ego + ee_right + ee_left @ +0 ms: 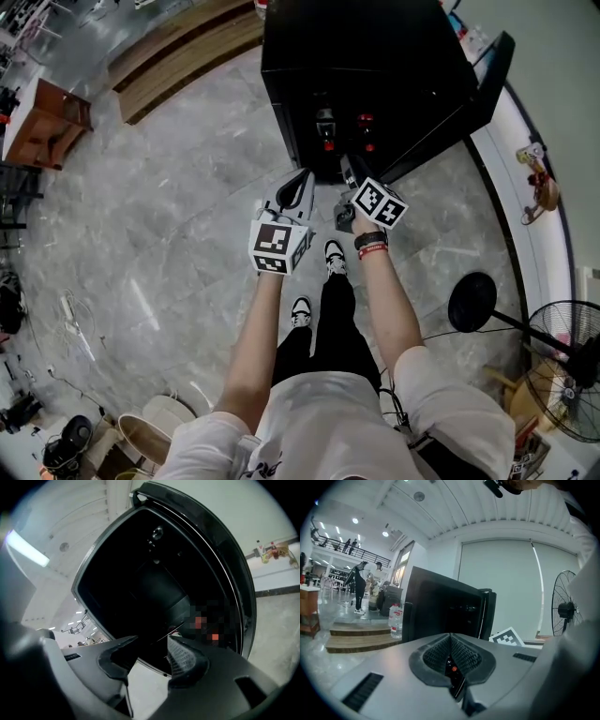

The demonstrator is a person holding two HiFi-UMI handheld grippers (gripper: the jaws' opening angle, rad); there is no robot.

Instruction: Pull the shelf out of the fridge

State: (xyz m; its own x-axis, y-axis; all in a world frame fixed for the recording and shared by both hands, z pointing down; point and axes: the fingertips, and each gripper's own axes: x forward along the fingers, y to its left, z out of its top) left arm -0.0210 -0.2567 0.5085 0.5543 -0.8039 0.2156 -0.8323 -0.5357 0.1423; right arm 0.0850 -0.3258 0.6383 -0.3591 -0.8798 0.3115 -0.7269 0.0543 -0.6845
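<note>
The black box-shaped fridge (366, 75) stands at twelve o'clock, its black door (473, 94) swung open toward two o'clock. A thin pale line, probably the wire shelf (180, 630), sits inside the dark cavity, so the door is open but the pull is not yet begun. The right gripper (152, 648) faces the cavity, jaws spread on nothing. The left gripper (451, 651) is pressed together, empty. No writing is legible, only the black-and-white square markers (272, 246).
</note>
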